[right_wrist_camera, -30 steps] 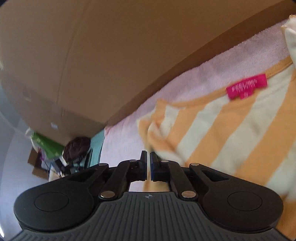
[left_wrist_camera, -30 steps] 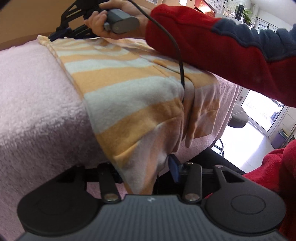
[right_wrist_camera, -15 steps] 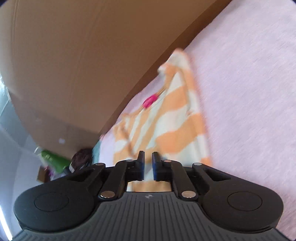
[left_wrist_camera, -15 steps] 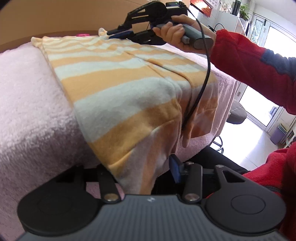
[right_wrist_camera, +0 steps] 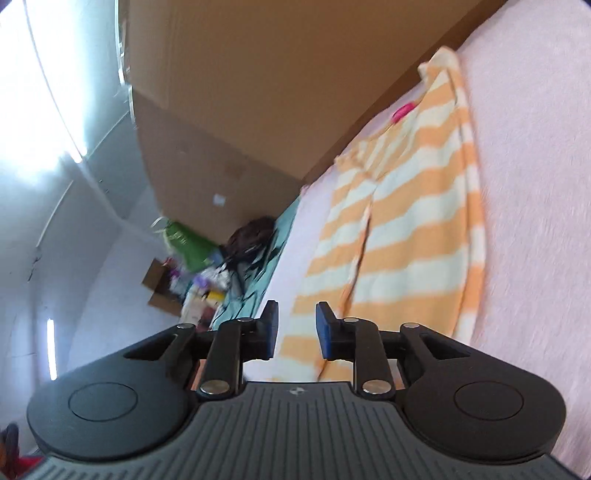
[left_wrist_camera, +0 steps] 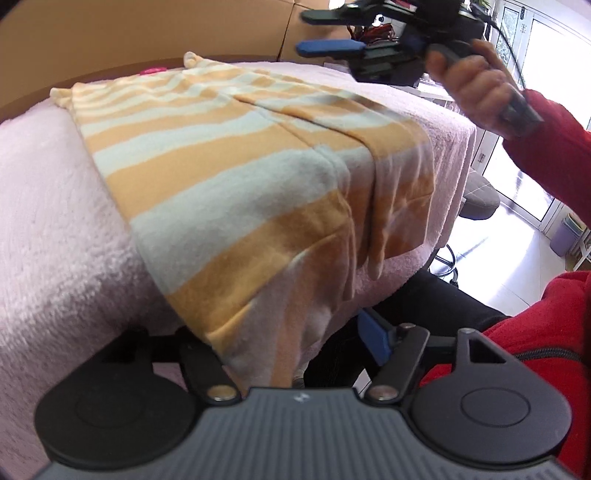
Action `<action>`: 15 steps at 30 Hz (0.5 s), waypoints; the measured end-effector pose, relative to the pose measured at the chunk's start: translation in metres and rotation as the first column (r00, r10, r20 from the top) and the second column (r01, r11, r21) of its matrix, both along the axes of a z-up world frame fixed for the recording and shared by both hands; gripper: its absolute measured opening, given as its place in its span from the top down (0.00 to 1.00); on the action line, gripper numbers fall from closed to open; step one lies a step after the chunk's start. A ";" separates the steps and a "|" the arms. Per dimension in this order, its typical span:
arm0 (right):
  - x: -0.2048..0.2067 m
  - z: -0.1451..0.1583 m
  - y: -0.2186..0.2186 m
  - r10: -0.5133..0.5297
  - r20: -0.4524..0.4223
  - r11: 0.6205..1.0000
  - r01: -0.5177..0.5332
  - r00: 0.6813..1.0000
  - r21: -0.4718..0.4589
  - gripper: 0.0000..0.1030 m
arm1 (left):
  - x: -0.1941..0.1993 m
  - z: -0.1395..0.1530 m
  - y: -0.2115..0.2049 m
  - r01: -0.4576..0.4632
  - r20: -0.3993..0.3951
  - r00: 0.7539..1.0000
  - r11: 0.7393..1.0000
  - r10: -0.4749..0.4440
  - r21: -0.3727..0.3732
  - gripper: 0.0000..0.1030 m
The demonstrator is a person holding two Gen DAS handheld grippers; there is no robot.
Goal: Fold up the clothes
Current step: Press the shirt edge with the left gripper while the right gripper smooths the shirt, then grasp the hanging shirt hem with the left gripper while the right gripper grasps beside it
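Note:
An orange-and-white striped shirt [left_wrist_camera: 229,147] lies flat on a pink fleece-covered table [left_wrist_camera: 44,206], its hem hanging over the near edge; a pink label [left_wrist_camera: 153,70] marks the collar at the far end. My left gripper [left_wrist_camera: 288,343] is open, its fingers on either side of the hanging hem, the left finger hidden by cloth. My right gripper [left_wrist_camera: 328,31] is held in the air above the table's far right, open and empty. In the right wrist view the right gripper [right_wrist_camera: 295,325] is open above the shirt [right_wrist_camera: 402,229].
A brown cardboard wall [left_wrist_camera: 147,29] stands behind the table. A stool [left_wrist_camera: 480,192] and a small bin [left_wrist_camera: 565,236] are on the floor at right. In the right wrist view bags and clutter [right_wrist_camera: 207,258] lie beyond the table's end.
My right gripper let go of the shirt's collar corner, opened, and lifted away to the right. The shirt lies flat. The left gripper stayed at the hem.

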State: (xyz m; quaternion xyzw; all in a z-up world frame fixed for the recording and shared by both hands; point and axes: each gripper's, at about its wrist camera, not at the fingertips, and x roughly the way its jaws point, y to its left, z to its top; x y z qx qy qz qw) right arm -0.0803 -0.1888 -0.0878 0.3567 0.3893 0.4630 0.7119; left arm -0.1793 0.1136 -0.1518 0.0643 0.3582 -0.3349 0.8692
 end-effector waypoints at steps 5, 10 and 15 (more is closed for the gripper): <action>-0.055 -0.011 0.005 -0.039 0.174 0.974 0.077 0.984 -0.215 0.98 | 0.005 0.003 -0.003 0.005 0.002 1.000 1.000 -0.005 0.006 0.28; -0.073 -0.041 -0.019 -0.096 0.120 0.994 0.103 0.988 -0.048 0.69 | 0.003 0.009 -0.002 0.024 -0.001 1.000 1.000 -0.024 0.001 0.21; -0.087 -0.063 -0.021 -0.120 0.149 0.950 0.157 0.982 -0.269 0.78 | -0.002 0.016 0.005 0.044 -0.010 0.999 0.999 -0.044 -0.028 0.18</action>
